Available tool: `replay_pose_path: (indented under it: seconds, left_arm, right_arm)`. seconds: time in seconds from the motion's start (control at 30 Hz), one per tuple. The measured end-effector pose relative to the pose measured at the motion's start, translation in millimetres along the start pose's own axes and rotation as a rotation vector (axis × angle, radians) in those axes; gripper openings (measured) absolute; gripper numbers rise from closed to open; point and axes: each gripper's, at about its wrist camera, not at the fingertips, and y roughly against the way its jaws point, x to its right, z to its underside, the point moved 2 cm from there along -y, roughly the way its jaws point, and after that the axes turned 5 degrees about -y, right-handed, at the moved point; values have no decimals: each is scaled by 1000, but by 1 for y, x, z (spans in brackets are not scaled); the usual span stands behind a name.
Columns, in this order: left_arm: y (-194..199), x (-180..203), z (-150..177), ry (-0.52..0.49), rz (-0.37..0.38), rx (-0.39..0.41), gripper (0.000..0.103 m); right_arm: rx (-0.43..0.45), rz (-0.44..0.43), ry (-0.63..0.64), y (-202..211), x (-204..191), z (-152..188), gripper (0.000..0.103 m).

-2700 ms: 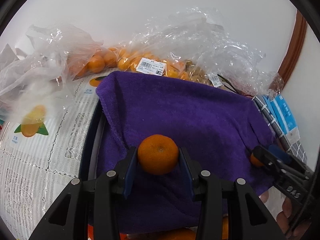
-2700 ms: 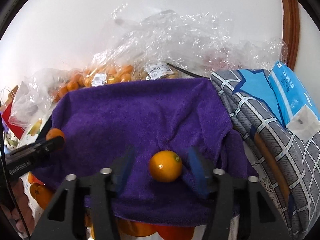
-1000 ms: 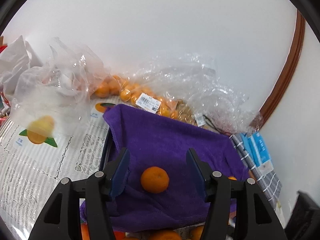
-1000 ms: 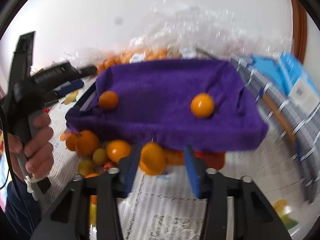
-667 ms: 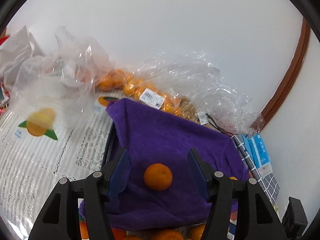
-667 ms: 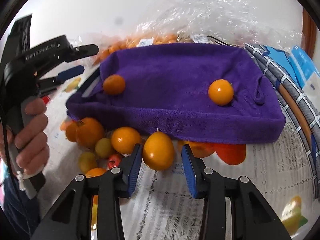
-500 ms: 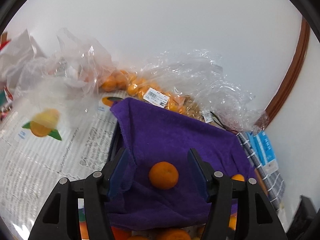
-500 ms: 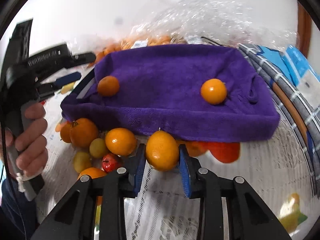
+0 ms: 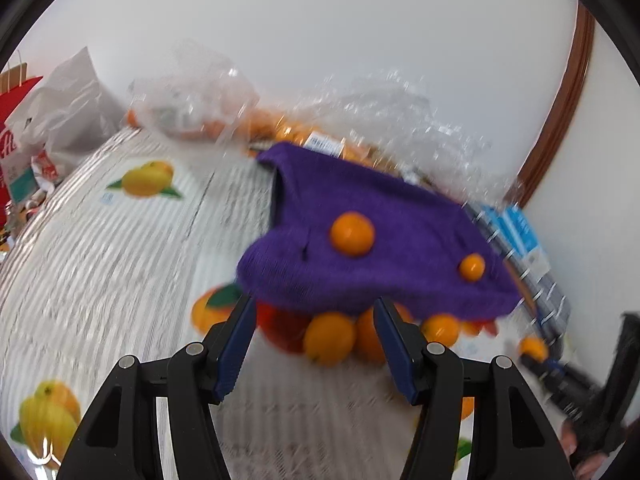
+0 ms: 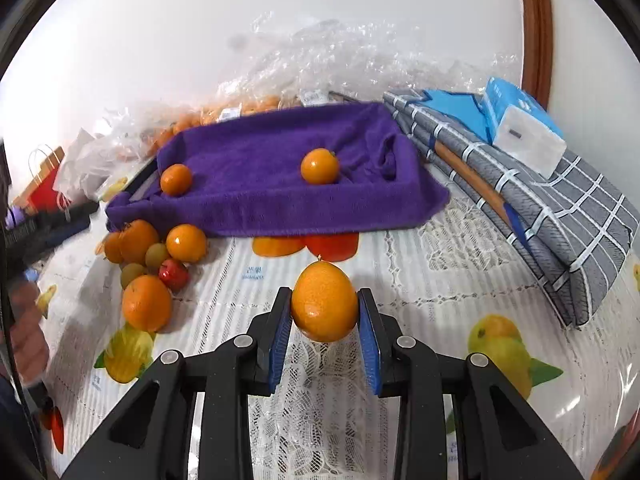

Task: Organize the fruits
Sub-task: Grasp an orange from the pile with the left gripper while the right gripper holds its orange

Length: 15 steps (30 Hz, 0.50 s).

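Note:
A tray lined with a purple towel [image 10: 260, 172] holds two oranges, one at the left [image 10: 176, 179] and one in the middle [image 10: 319, 166]. My right gripper [image 10: 325, 332] is shut on an egg-shaped orange [image 10: 324, 301], held above the tablecloth in front of the tray. A pile of loose oranges, small green fruits and a red one [image 10: 154, 264] lies left of it. My left gripper [image 9: 312, 340] is open and empty, facing loose oranges [image 9: 330, 338] at the towel's [image 9: 384, 240] front edge. The left wrist view is blurred.
Clear plastic bags of oranges [image 10: 240, 110] lie behind the tray against the wall. A folded grey checked cloth [image 10: 560, 216] with a blue tissue pack [image 10: 520, 120] lies to the right. A red paper bag [image 10: 44, 184] stands far left. The white lace tablecloth [image 10: 420, 264] has printed fruit pictures.
My right gripper has closed on the egg-shaped orange and pulled back from the tray. My left gripper has drawn back and swung down toward the loose fruit in front of the towel.

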Motion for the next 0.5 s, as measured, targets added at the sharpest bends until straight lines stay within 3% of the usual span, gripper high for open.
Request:
replay_pose_path:
  seconds: [0.2, 0.3, 0.5]
  left_arm:
    - [-10, 11, 4, -68, -17, -37, 52]
    - [-19, 13, 4, -72, -18, -79, 44]
    - [-20, 10, 2, -53, 29, -79, 29]
  right_arm:
    - [7, -11, 10, 2, -2, 2, 32]
    - [-1, -3, 1, 0, -2, 1, 32]
    - [2, -11, -11, -1, 0, 0, 32]
